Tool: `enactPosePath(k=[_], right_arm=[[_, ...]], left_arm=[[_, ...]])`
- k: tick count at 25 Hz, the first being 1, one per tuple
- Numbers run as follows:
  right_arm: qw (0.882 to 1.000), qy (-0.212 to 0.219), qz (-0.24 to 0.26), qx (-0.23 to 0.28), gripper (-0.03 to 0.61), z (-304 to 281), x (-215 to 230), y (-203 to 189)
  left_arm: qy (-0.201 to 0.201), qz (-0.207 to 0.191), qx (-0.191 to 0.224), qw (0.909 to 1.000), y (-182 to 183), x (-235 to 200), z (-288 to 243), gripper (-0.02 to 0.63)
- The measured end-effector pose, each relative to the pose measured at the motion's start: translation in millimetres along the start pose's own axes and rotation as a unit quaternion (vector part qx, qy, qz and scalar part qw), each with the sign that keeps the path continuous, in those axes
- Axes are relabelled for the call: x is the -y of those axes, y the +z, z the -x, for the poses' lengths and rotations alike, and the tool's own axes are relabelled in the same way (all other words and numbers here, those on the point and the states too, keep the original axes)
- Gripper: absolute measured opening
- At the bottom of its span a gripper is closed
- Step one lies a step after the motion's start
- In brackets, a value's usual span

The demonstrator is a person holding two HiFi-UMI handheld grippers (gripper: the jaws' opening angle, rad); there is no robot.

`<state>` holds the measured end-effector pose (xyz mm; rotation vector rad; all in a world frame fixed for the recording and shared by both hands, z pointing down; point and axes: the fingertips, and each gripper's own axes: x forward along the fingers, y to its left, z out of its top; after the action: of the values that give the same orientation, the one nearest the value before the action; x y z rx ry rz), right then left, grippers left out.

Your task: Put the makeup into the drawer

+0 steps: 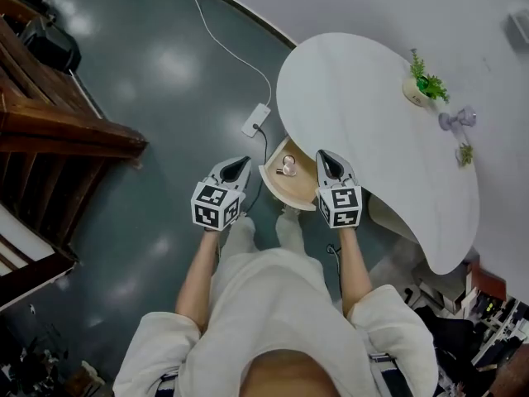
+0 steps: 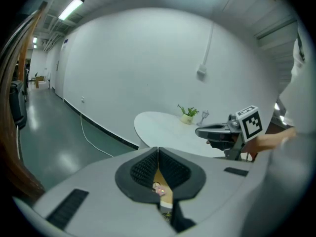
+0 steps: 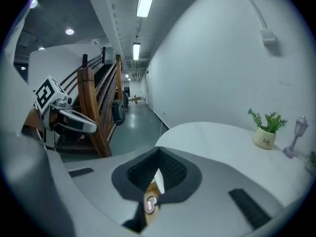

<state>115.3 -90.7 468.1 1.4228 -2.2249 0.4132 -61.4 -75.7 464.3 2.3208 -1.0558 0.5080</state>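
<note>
A small pink makeup compact lies in the open wooden drawer under the near edge of the white table. In the head view my left gripper hangs left of the drawer. My right gripper hangs over its right side. Both are above the drawer, apart from the compact, with nothing between the jaws. In the left gripper view the jaws meet, and the compact shows far below them. The right gripper view also has closed jaws, with the compact beneath.
A potted plant, a small lamp ornament and a tiny plant stand at the table's far side. A power strip with its cable lies on the dark floor. A wooden staircase rises at the left.
</note>
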Motion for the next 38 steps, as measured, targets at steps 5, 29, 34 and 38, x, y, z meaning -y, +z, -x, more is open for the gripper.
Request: enactPosePath(k=[5, 29, 34, 38], right_arm=[[0.999, -0.017, 0.013, 0.035, -0.003, 18.6, 9.8, 40.4], [0.998, -0.031, 0.010, 0.062, -0.003, 60.1, 8.3, 49.5], [0.998, -0.029, 0.012, 0.057, -0.003, 59.2, 9.6, 45.7], [0.998, -0.027, 0.013, 0.056, -0.003, 58.5, 9.6, 44.3]], left_arm=[[0.006, -0.025, 0.023, 0.9994, 34.3, 3.6, 11.1, 0.012], [0.029, -0.052, 0.064, 0.9962, 67.3, 4.2, 38.7, 0.012], [0.028, -0.050, 0.063, 0.9964, 65.9, 7.2, 35.4, 0.012], [0.028, -0.049, 0.062, 0.9964, 65.2, 7.2, 32.5, 0.012]])
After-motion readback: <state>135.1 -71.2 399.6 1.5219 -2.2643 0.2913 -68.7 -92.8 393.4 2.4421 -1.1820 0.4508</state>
